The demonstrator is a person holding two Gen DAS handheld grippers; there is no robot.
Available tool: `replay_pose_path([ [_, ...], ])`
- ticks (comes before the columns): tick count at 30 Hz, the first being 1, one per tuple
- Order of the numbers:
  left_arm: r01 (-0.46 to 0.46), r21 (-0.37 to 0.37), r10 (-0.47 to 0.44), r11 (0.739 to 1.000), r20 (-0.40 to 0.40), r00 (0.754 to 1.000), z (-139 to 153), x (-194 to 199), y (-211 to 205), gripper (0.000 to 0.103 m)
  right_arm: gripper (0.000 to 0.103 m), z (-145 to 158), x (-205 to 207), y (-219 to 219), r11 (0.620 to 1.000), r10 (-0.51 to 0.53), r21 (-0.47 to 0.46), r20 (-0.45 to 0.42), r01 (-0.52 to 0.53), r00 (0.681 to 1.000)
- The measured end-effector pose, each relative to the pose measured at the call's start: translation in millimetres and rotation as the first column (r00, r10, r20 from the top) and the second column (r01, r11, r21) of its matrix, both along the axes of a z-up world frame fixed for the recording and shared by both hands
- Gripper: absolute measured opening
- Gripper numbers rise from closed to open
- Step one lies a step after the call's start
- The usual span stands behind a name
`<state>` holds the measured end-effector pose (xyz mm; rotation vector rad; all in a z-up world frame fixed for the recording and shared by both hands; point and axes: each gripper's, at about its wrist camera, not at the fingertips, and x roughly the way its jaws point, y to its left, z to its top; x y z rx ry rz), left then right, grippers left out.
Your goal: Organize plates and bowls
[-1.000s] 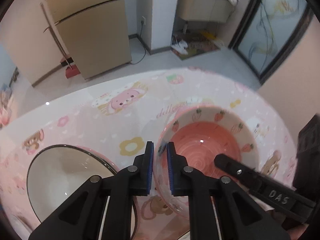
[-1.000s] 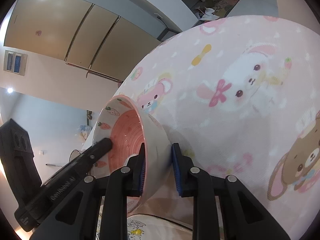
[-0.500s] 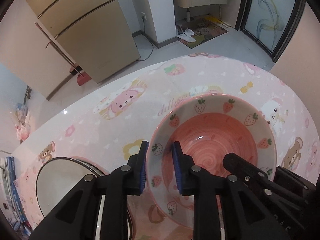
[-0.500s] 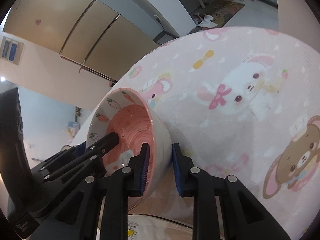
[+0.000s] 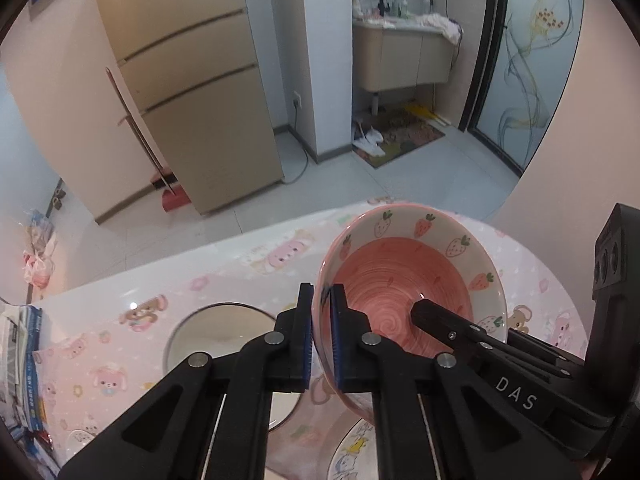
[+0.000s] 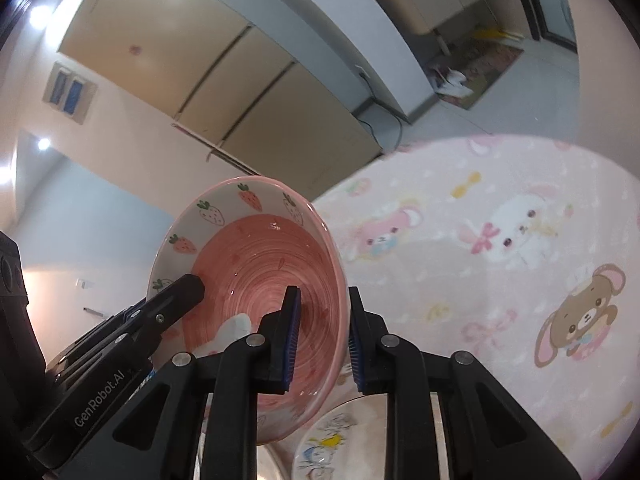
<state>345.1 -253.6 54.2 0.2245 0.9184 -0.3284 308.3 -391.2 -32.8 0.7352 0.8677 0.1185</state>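
Surface: a round surface (image 5: 224,280) under a pink cloth printed with bears and rabbits.
Room: a tan fridge (image 5: 192,92) stands beyond the surface on a grey tiled floor (image 5: 340,188); a sink cabinet (image 5: 404,60) with a mat (image 5: 404,136) before it lies further back, beside a frosted glass door (image 5: 532,64).
Bowl: a pink bowl (image 5: 408,284) with strawberries round its inner rim, tilted and held up off the surface.
Left gripper: the left gripper (image 5: 321,336) is clamped on the bowl's left rim, one finger inside, one outside.
Right gripper: the right gripper (image 6: 320,340) grips the opposite rim the same way, the wall between its blue pads (image 6: 291,336).
Plate: a cartoon-printed plate (image 6: 324,444) lies on the surface below the bowl, partly hidden by the fingers.
Other dish: a pale dish with a dark rim (image 5: 220,328) sits on the surface left of the bowl, apart from it.
Edge: a stack of papers (image 5: 16,364) lies at the surface's far left.
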Motion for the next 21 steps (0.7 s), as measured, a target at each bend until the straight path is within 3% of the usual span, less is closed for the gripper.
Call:
replay_pose_path([
  [6,-0.037,-0.058,0.041,0.998,0.070,0.997,35.1,-21.9,56.6,0.006,0.025,46.2,-14.9,46.8,0.994,0.101,-0.061,0.124,-0.094,0.987],
  [11,-0.064,-0.120,0.078,0.991,0.113,0.991,48.9,-40.7,100.2,0.006,0.025,65.6,-27.8,81.8,0.981,0.176,-0.115,0.193,-0.156,0.965],
  [16,-0.089,-0.117,0.107,0.989,0.153,0.982,45.8,-51.7,128.3,0.006,0.025,68.6,-30.8,120.4,0.951,0.257,-0.226,0.190,-0.213,0.947],
  [21,-0.101,-0.063,0.109,0.993,0.157,0.982,24.9,-43.2,133.6,0.006,0.025,46.5,-18.3,145.4,0.934,0.253,-0.292,0.133,-0.206,0.958],
])
